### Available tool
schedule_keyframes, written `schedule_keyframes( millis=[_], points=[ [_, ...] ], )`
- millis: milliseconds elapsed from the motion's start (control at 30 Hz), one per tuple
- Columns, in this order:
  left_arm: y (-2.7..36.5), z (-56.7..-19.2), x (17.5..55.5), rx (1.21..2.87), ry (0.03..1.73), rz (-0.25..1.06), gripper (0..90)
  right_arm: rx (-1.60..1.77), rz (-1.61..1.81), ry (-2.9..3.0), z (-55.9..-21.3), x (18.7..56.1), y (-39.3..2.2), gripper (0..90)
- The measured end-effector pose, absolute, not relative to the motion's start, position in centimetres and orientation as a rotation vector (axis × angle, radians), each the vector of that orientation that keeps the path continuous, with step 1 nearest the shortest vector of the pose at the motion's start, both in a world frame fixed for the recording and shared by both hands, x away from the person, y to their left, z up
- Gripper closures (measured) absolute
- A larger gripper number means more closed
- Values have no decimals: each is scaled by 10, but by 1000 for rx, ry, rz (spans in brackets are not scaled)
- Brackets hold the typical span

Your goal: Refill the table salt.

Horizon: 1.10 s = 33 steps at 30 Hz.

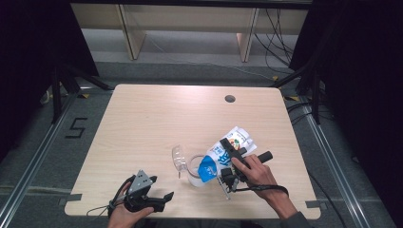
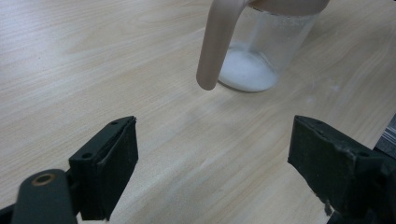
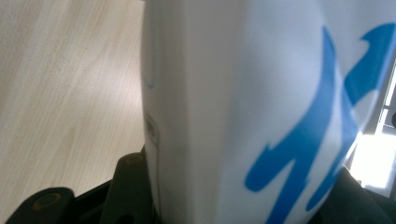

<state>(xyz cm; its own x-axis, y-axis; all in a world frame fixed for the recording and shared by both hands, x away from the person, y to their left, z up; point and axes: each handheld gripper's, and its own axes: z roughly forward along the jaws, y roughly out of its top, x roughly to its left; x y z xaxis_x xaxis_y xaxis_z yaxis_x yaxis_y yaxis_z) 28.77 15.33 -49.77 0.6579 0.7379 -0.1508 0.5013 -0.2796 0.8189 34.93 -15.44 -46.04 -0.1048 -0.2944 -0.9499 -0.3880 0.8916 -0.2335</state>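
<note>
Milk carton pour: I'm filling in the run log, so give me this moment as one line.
right tool: shut on milk carton, tilted over clear jug | jug: little white liquid | left tool: open, empty, near table edge

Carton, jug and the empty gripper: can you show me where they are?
Carton (image 1: 223,154): high view, on its white and blue side.
Jug (image 2: 275,44): left gripper view, on its clear wall.
Left gripper (image 1: 164,198): high view, between its open jaws.
</note>
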Motion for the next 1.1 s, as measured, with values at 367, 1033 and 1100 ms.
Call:
schedule_keyframes(
  millis=[367,1033,1100],
  points=[
    [154,-497,288,1957,957,330,154,-502,85,1709,-461,349,-156,552],
    [154,-497,288,1955,960,335,153,-507,91,1691,-461,350,-157,555],
    [153,-497,288,1945,963,331,154,-480,92,1700,-463,349,-158,555]
  ],
)
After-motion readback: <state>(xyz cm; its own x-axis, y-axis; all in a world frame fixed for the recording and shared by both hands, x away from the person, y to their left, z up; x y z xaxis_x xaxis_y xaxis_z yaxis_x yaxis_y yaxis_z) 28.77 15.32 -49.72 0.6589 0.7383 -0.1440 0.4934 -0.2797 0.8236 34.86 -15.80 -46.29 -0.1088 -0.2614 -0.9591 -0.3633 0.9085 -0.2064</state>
